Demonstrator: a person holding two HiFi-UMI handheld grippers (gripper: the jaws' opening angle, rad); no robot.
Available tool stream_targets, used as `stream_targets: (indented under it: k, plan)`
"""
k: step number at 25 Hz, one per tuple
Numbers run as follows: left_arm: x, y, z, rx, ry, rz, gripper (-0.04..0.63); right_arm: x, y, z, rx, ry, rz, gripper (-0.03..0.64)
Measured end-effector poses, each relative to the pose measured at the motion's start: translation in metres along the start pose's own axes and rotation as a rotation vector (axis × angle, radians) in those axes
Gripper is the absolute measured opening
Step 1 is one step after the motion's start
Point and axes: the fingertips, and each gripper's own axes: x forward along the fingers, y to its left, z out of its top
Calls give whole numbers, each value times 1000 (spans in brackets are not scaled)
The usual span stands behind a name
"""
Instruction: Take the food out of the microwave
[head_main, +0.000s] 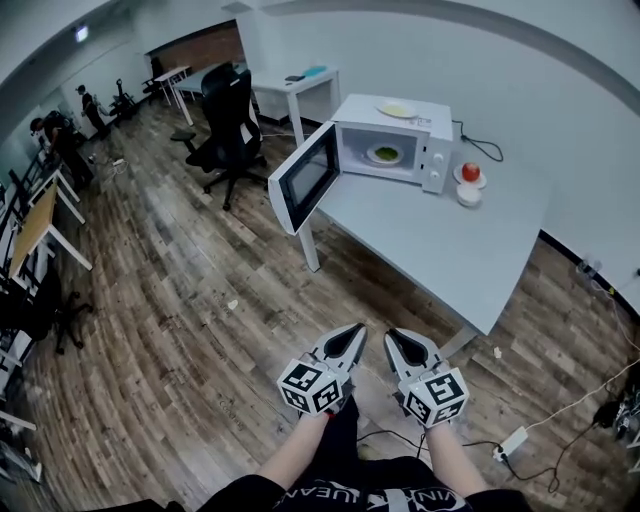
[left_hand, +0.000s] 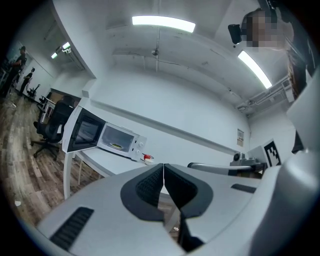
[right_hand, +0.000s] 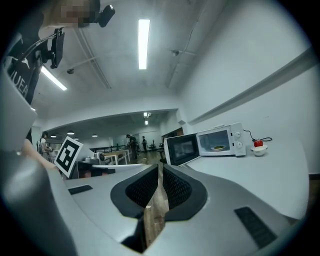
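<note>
Jaws of the left gripper (left_hand: 163, 166): shut pad to pad, with nothing between them.
Jaws of the right gripper (right_hand: 160, 166): also closed. Only a thin slit is left lower down, and floorboards show through it. Nothing is held.
Pair: the two grippers sit side by side and near each other, with their tips angled slightly toward one another. Each marker cube sits behind its jaws, toward the person's forearms.
Under the jaws: wood-plank floor (head_main: 200, 330).
Low and to the right of the jaws: a white power strip (head_main: 512, 440) lies on the floor with cables running from it.
Bench (head_main: 470, 260): white, ahead of the jaws. Its near corner is ahead and slightly right, clear of both grippers.
Microwave (head_main: 425, 135): white, at the far end of the bench and well ahead of both jaws.
Door (head_main: 305, 178): swung wide open, on the side of the microwave to the left of the jaws.
Food (head_main: 384, 154): greenish, on a white plate inside the open cavity, well apart from either pair of jaws.
Second plate (head_main: 397, 110): rests on top of the microwave with something pale on it.
Red fruit (head_main: 470, 171): on a small dish just right of the microwave.
White bowl (head_main: 468, 195): just beside that dish, on the side toward the jaws.
Office chair (head_main: 228, 120): black, ahead and left of the jaws, beyond the open door.
Farthest left: people stand among desks, too small to describe.
</note>
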Motion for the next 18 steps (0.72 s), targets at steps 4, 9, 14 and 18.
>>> stream_targets:
  k: [4,9,14,18]
  plan:
    - [34,32,11,7,1,-17,9,38,-27,7,11,8,-5,49]
    - [72,79,19,-25,13,-18,9,90,-61,11,37,27,-12,49]
    - [109,128,32,-27,35,-24,9,140,-92,17,59,34,-31,49]
    - [137,161,46,-29,30,-40,9,176,-115,20,62,43,-47,49]
